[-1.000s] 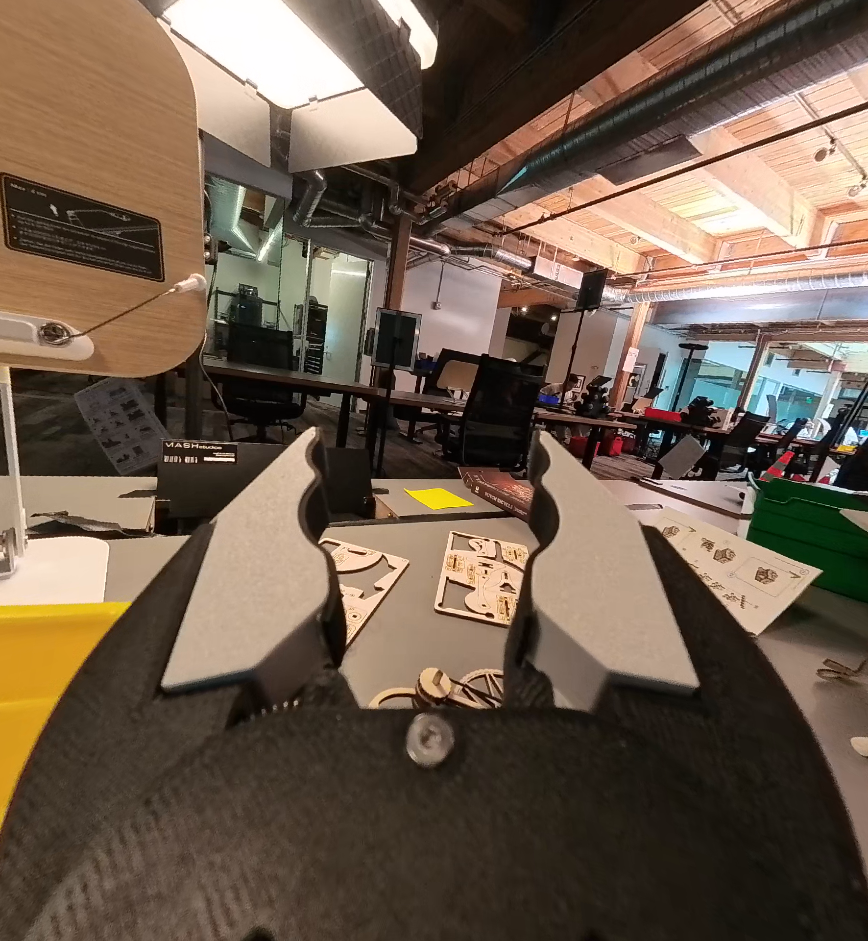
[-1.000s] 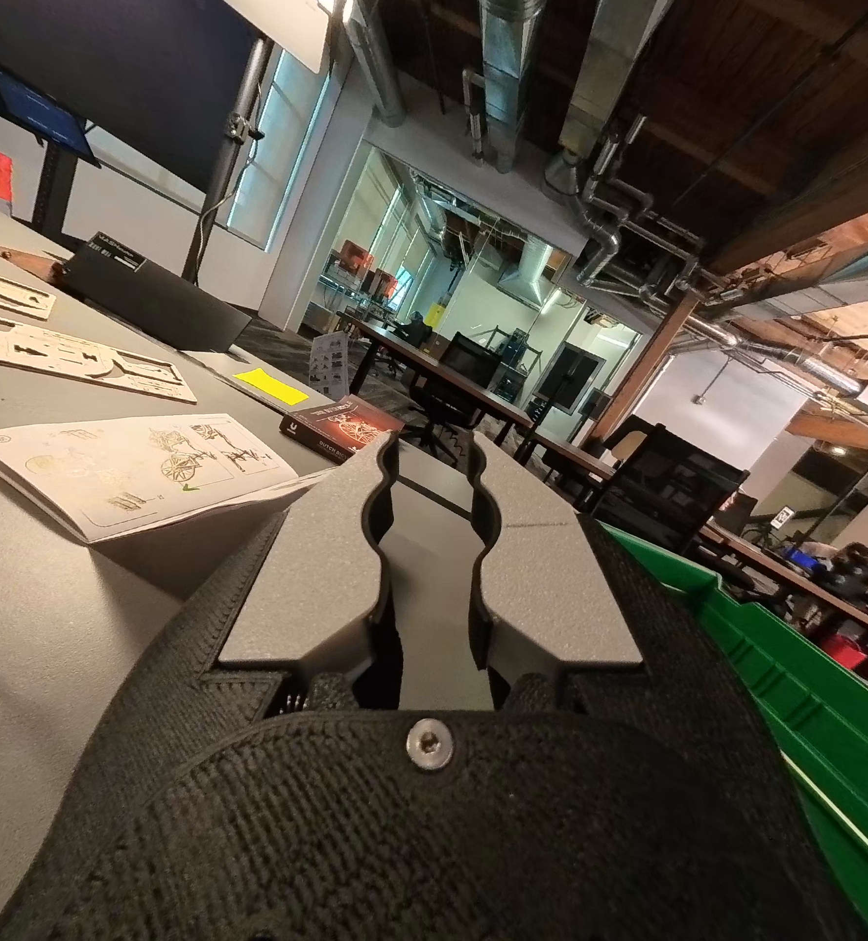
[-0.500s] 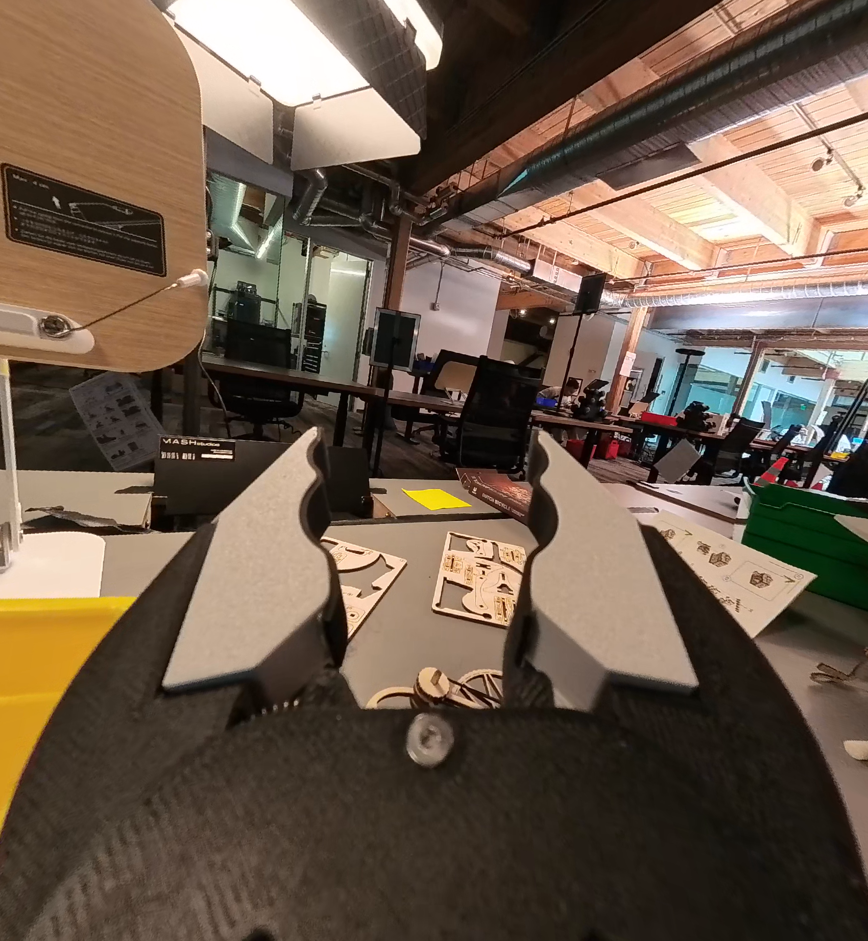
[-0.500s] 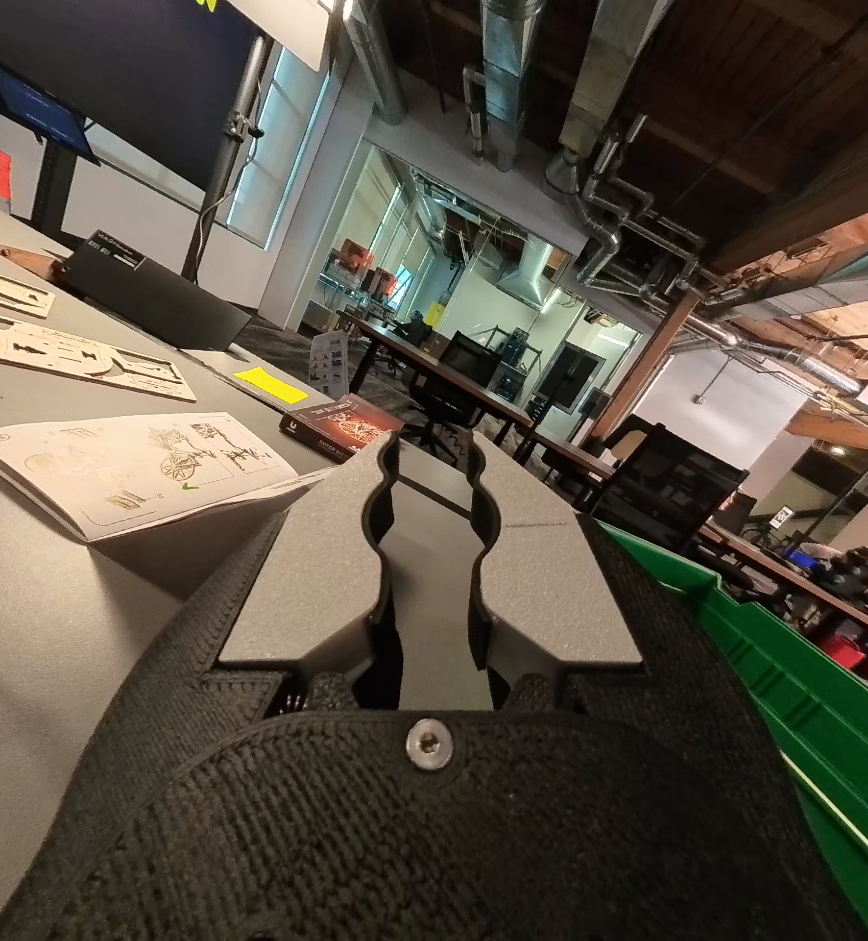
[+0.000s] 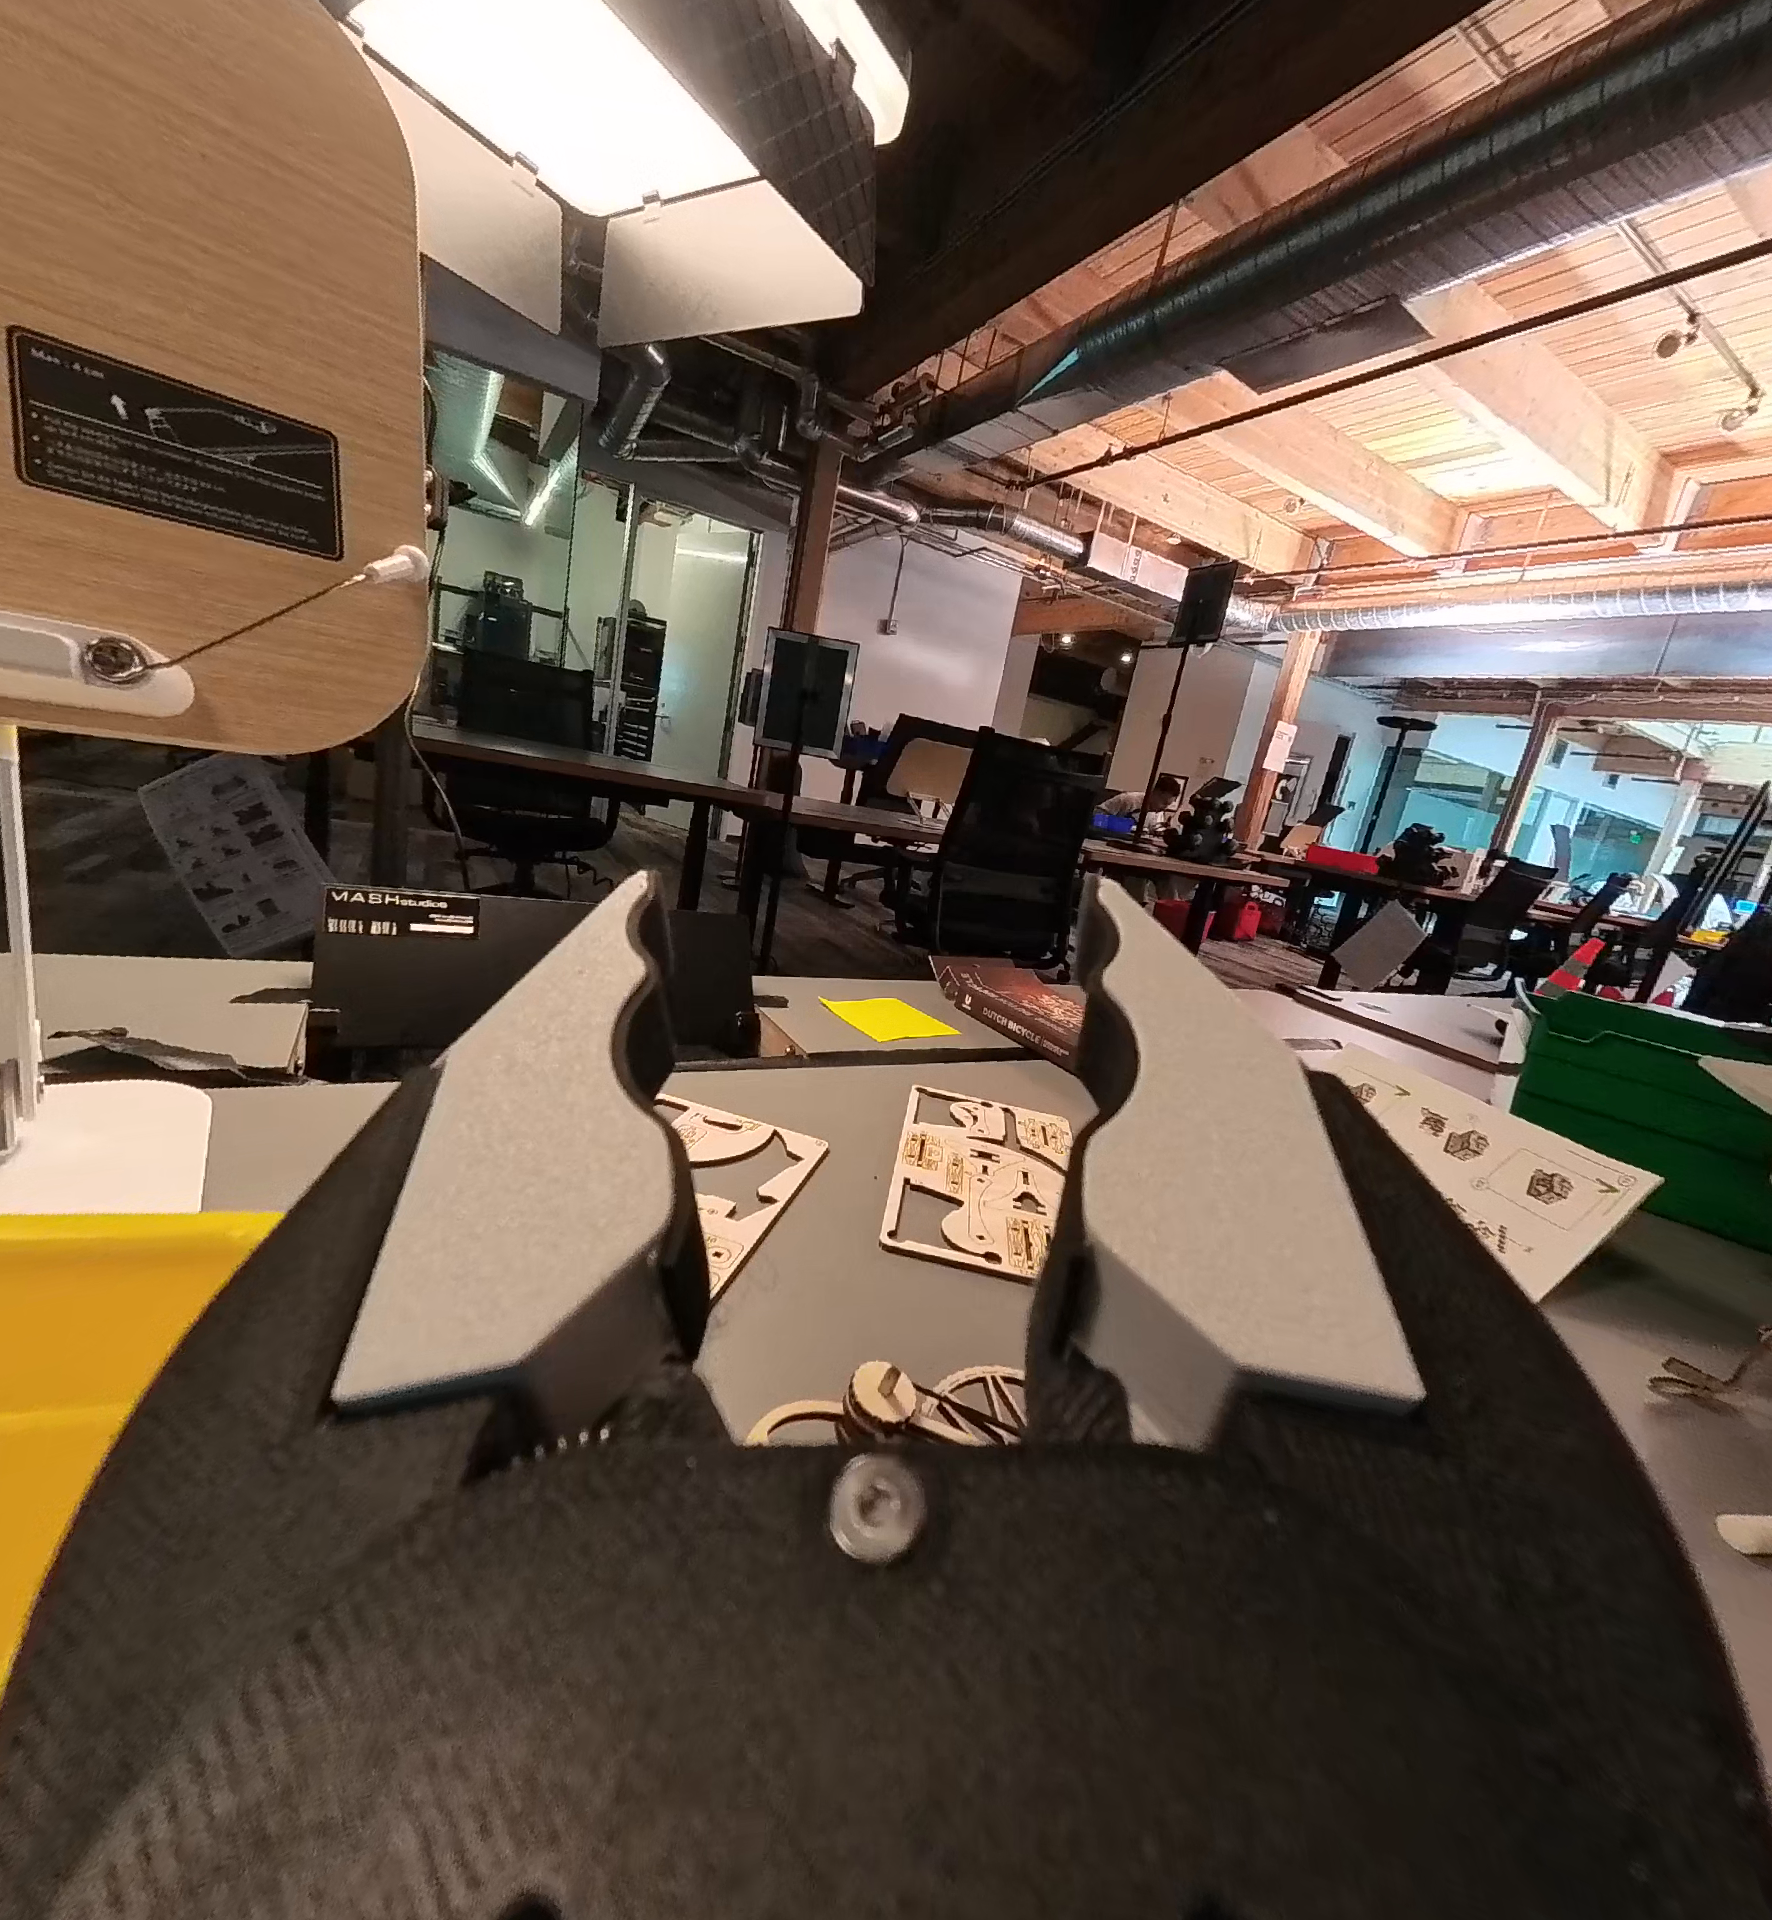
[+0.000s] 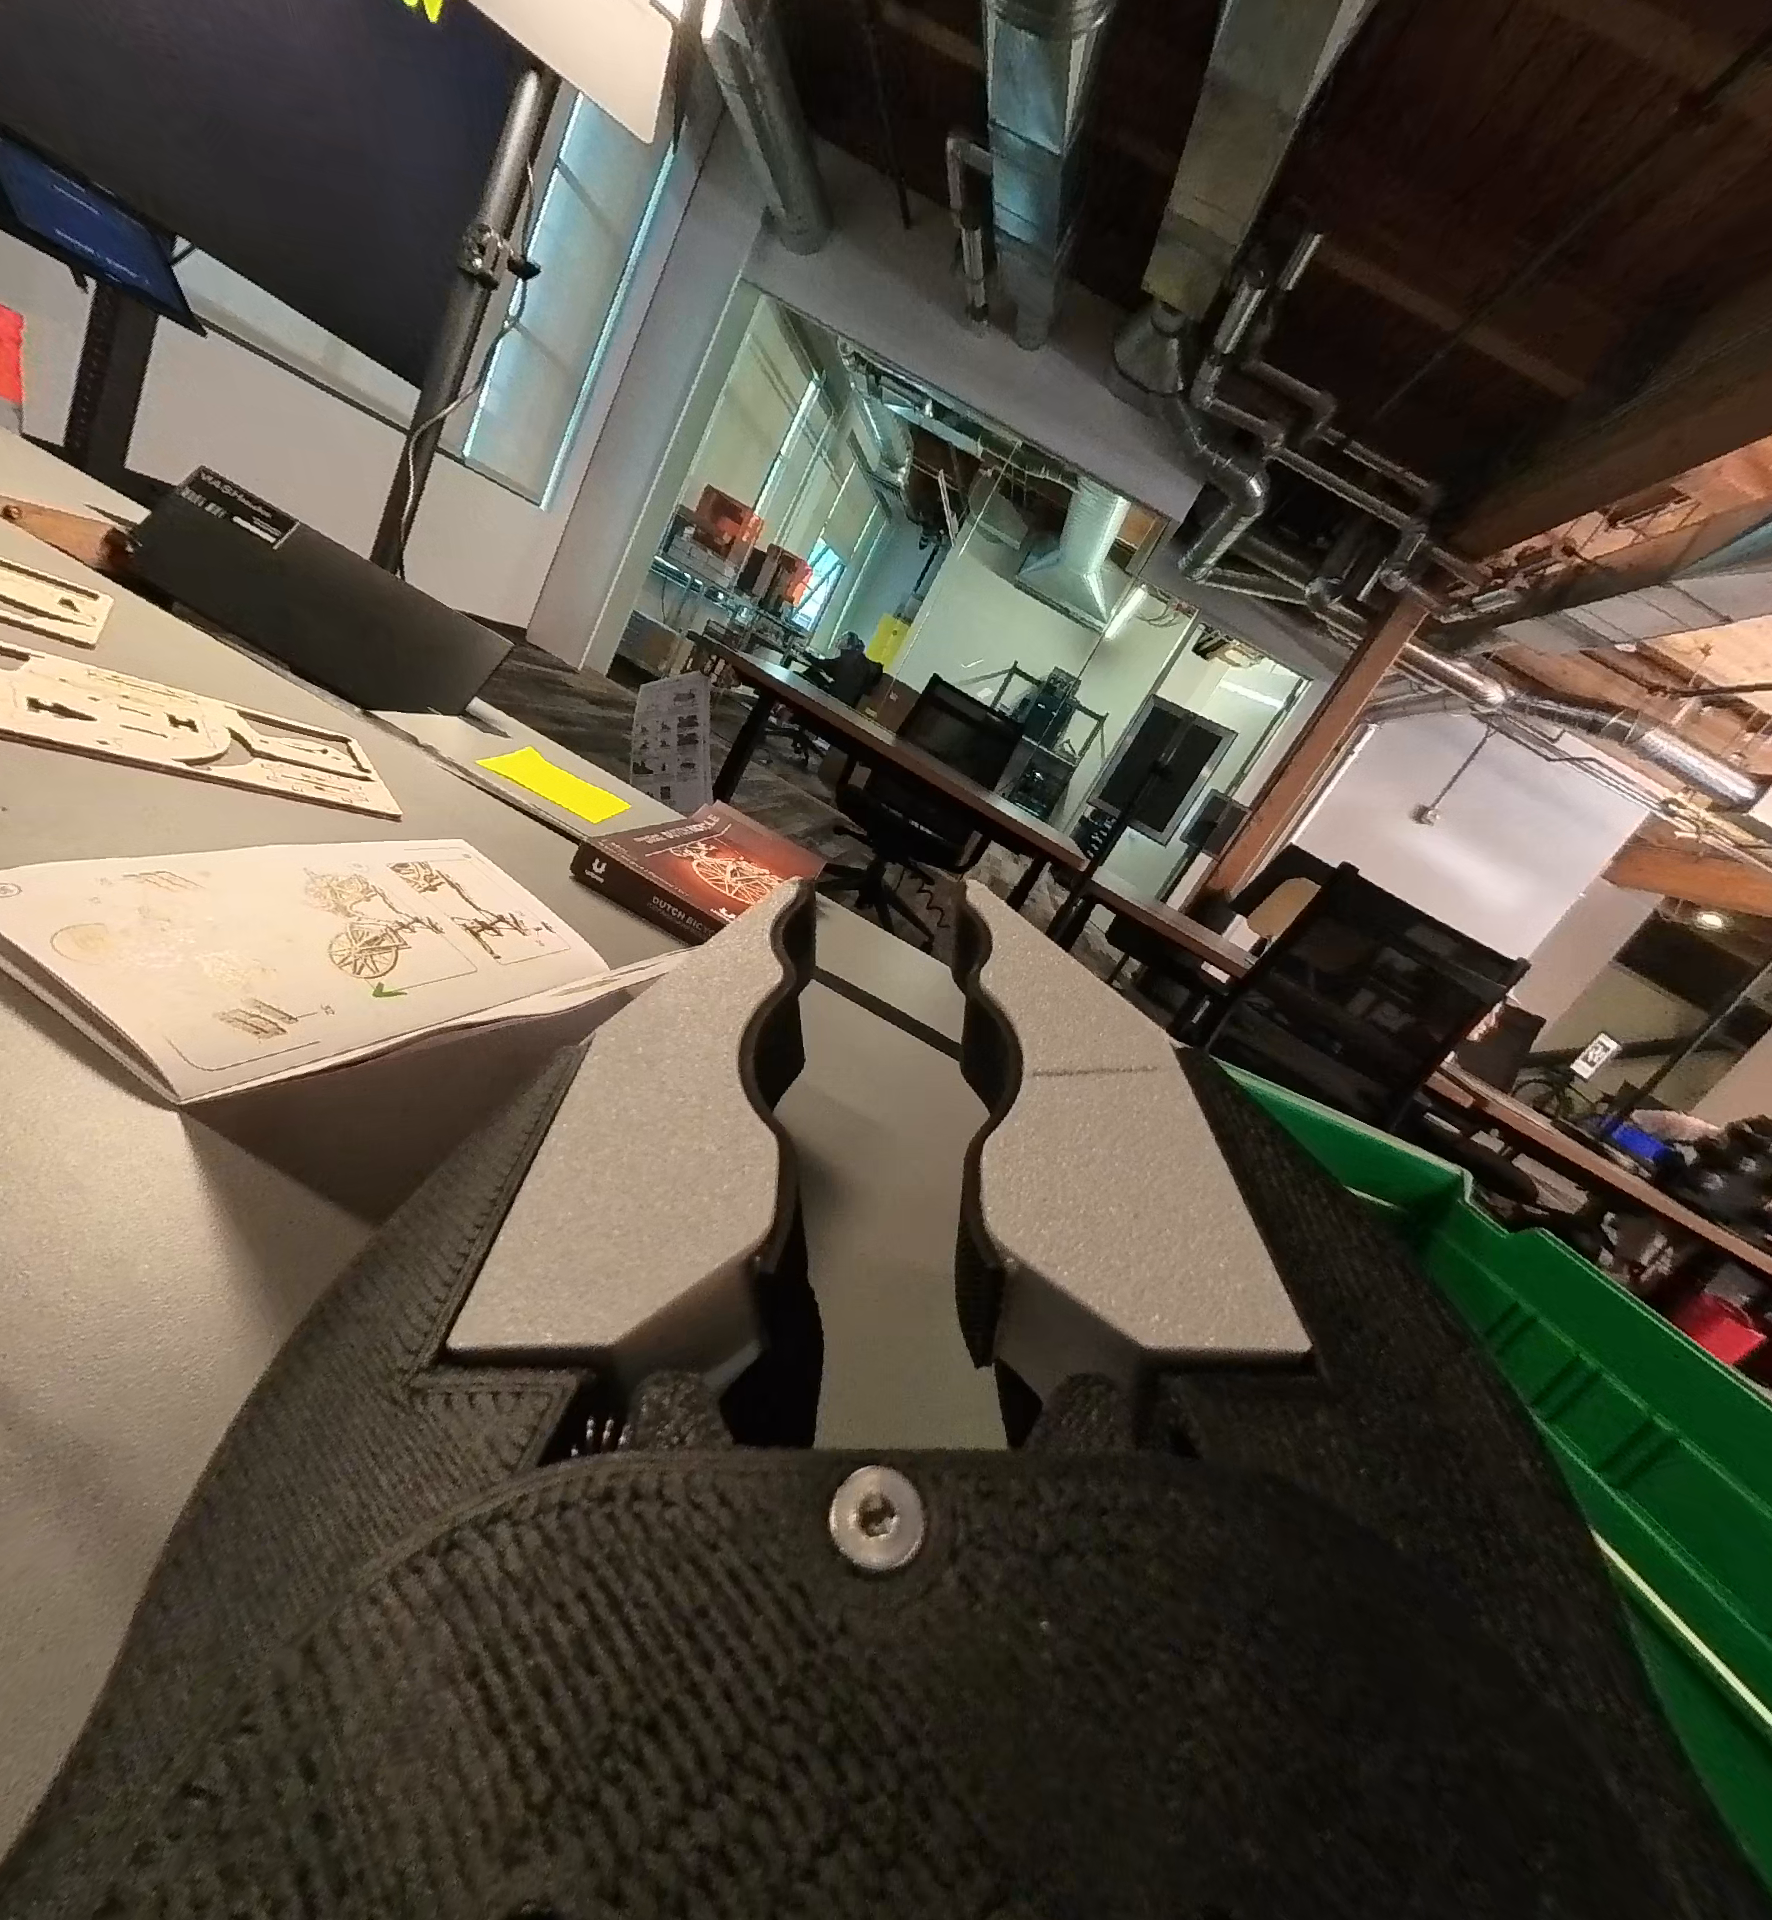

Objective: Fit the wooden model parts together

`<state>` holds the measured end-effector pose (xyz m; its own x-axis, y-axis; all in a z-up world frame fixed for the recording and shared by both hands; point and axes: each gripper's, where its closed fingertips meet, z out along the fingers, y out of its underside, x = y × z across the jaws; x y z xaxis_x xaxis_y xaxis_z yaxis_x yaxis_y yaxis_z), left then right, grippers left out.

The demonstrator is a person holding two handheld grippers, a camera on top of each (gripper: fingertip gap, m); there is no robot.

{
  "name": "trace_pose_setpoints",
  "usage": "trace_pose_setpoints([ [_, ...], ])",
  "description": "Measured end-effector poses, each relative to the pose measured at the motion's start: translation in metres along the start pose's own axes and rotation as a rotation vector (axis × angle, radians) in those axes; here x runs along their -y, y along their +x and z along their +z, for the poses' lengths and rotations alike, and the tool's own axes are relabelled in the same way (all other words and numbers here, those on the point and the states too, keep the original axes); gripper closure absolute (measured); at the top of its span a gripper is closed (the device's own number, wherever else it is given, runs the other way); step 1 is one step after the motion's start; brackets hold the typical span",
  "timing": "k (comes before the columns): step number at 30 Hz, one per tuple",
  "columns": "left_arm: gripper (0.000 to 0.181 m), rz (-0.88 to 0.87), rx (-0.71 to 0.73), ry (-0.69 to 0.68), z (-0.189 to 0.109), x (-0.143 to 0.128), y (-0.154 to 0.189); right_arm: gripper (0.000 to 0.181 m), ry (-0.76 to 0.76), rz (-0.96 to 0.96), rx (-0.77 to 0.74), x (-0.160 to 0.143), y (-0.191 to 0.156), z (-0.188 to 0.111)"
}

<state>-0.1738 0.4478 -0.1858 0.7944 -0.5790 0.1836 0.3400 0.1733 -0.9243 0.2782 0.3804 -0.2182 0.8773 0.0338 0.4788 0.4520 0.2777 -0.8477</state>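
Right tool (image 6: 882, 914) parted, empty, above grey table (image 6: 134, 1247); instruction booklet (image 6: 269, 966) left, green bin (image 6: 1588, 1403) right.

A bright overhead light panel (image 5: 591, 114) floods the left wrist view, blowing out to white, while warm light washes the timber ceiling (image 5: 1484, 395). The right wrist view is dimmer overhead, lit by pale daylight from a tall window (image 6: 539, 312). Wide-angle distortion bends pipes and beams at the edges; both views are sharp, with soft shadows on the grey table (image 6: 82, 1195).
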Motion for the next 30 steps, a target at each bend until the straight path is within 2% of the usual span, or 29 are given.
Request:
trace_pose_setpoints([
  [19,0.106,-0.019,-0.015,-0.013,-0.001,-0.002,0.003,0.158,-0.002,-0.004,0.001,0.000,0.000,0.000],
  [22,0.110,0.021,-0.047,-0.055,0.002,0.000,0.011,0.159,0.003,-0.001,0.003,0.001,-0.001,0.000],
  [24,0.113,0.080,-0.059,-0.189,0.011,-0.002,0.019,0.159,0.005,0.003,-0.001,0.001,0.000,0.000],
  [26,0.120,0.160,0.016,-0.374,0.023,-0.011,0.013,0.159,0.009,0.011,-0.002,0.001,0.001,0.000],
  [28,0.127,0.224,0.022,-0.598,0.038,-0.031,0.010,0.158,0.012,0.020,-0.003,0.001,0.001,0.001],
  [30,0.145,0.251,-0.020,-0.845,0.054,-0.058,0.002,0.158,0.012,0.027,-0.001,0.001,0.002,0.001],
])
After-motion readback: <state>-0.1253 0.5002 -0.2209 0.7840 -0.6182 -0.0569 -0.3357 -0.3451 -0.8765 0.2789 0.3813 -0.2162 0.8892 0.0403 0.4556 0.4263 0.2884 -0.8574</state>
